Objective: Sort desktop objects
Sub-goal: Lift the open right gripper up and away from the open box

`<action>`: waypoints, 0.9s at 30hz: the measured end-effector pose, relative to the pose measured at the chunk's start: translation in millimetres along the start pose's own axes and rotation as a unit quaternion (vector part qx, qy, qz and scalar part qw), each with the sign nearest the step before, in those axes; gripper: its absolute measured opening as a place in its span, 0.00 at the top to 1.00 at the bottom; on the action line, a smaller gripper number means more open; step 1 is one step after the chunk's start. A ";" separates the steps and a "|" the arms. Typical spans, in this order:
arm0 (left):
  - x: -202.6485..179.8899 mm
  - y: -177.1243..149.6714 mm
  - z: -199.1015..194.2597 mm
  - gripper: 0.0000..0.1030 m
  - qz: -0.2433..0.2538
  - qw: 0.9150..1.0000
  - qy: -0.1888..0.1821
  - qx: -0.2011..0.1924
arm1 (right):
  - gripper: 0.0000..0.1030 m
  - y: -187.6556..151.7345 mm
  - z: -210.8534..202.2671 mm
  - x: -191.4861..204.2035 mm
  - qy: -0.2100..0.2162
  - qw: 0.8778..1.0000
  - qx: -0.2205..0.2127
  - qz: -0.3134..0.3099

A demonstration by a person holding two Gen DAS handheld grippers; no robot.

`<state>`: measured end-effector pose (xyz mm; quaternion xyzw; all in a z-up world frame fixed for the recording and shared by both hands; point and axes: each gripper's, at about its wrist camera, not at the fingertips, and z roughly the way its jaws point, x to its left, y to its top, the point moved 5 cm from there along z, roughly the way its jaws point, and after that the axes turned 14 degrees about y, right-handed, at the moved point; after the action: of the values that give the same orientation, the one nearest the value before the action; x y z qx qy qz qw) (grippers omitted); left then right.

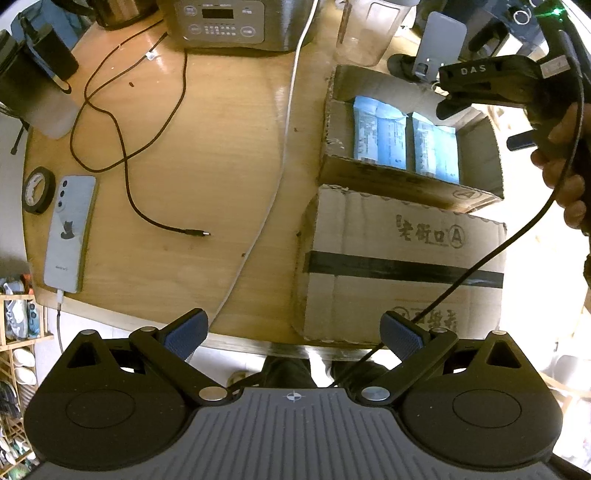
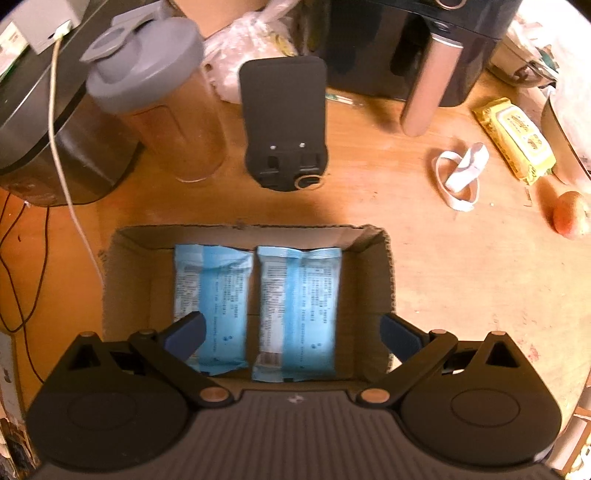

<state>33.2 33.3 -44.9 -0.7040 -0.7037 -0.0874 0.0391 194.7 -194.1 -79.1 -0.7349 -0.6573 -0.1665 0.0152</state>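
Observation:
An open cardboard box (image 1: 369,173) (image 2: 373,273) sits on the round wooden table and holds two light-blue snack packets (image 1: 380,133) (image 2: 299,306) side by side. My right gripper (image 2: 291,336) is open and empty, hovering just above the box's near side. It also shows in the left wrist view (image 1: 480,88), held by a hand over the box's far right corner. My left gripper (image 1: 293,334) is open and empty at the table's near edge, left of the box's folded flap. A white phone (image 1: 68,229), a tape roll (image 1: 37,190) and a black cable (image 1: 125,155) lie left.
A rice cooker (image 1: 229,22), a lidded shaker cup (image 2: 162,99) and a black phone stand (image 2: 284,122) stand behind the box. A white cord (image 1: 280,147) crosses the table. A yellow wipes pack (image 2: 517,136), a white strap (image 2: 461,173), a fruit (image 2: 570,218) and an air fryer (image 2: 417,48) are to the right.

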 end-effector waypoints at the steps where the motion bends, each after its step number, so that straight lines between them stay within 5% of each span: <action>1: -0.9 -0.2 -0.2 0.01 0.000 1.000 0.000 0.000 | 0.00 -0.1 -0.9 -2.5 -0.001 1.000 0.000 0.001; 27: -19.5 -8.8 -3.2 0.01 0.006 1.000 0.001 0.002 | 0.00 -0.4 -12.4 -75.1 -0.017 0.999 -0.006 0.037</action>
<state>24.3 13.6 -45.8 -0.7079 -0.6997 -0.0869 0.0420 185.5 -269.2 -87.4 -0.7613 -0.6289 -0.1574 0.0059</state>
